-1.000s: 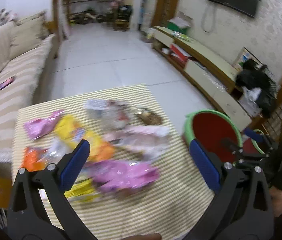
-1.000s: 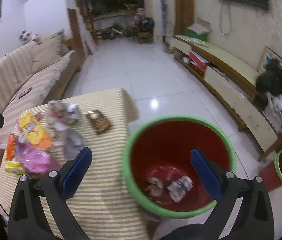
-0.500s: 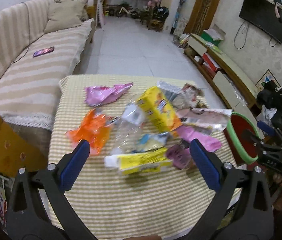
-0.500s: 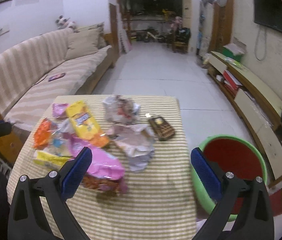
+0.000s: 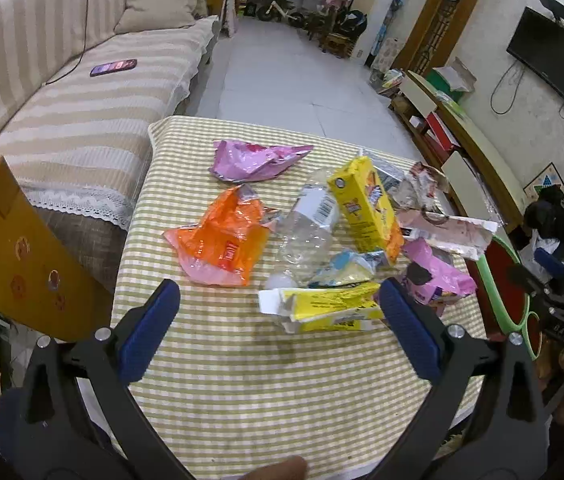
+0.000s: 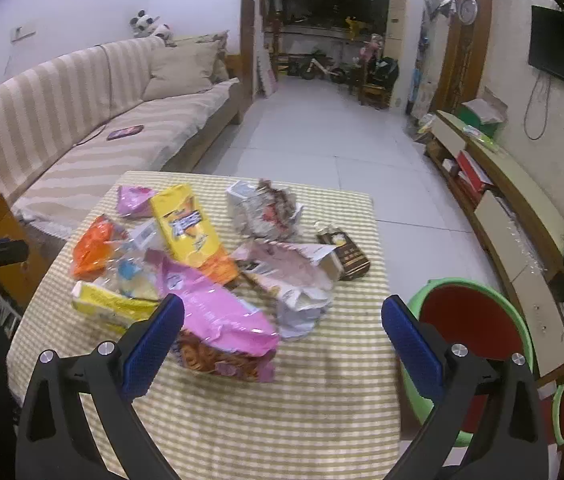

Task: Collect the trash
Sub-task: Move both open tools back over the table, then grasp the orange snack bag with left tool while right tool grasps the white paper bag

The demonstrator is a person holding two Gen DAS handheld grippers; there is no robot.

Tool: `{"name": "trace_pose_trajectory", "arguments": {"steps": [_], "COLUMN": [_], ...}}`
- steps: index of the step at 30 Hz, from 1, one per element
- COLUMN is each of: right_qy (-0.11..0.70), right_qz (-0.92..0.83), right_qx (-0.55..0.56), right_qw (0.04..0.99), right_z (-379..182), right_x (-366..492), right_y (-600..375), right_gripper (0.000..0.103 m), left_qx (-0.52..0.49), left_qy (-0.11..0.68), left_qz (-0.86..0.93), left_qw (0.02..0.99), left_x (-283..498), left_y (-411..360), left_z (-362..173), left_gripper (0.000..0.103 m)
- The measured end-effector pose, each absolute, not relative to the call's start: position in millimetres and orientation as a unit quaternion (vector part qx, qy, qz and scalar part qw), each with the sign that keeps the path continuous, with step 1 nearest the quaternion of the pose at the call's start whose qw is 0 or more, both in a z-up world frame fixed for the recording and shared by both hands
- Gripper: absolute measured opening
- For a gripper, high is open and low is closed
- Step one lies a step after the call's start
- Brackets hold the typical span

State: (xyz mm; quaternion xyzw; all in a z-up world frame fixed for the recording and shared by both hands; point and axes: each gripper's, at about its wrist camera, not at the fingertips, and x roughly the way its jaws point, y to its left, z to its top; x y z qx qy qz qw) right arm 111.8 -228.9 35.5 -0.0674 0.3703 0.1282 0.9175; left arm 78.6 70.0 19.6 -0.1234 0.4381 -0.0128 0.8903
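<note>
Gaping claws (image 5: pixel 280 300), crinkled foil wrappers (image 5: pixel 222 240), checked tablecloth (image 5: pixel 282 380)

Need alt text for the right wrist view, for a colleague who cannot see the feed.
The open, empty right hand-held gripper hovers over a striped table strewn with trash: a pink bag nearest, a yellow box, an orange wrapper and crumpled paper. A green-rimmed red bin stands on the floor to the right.

The left tongs' near finger hides part of the bin (image 5: pixel 498 276) and the yellow wrapper's (image 5: pixel 322 308) end, the bin's inside cannot be seen, and print on the yellow box (image 6: pixel 190 232) is too blurred to read.
</note>
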Motion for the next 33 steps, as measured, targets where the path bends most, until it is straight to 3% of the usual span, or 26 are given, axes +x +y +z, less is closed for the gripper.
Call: {"name": "trace_pose_trajectory", "arguments": {"steps": [27,33], "right_qy": [0.428,0.435], "right_qz": [0.121,0.137], "right_qx": [-0.093,-0.093], "right_qw": [0.891,0.885], "right_z": [-16,-26], "right_x": [198,204], "right_y": [-230,-226], "right_gripper": [0.095,0.087], "left_qx": [-0.075,-0.081], "left_qy": [0.53,0.542], "left_qz": [-0.007,-0.004], "left_qw": [0.844,0.836], "left_x": [175,186], "left_y": [97,100], "left_z": [-61,-76], "left_gripper": [0.095,0.08]}}
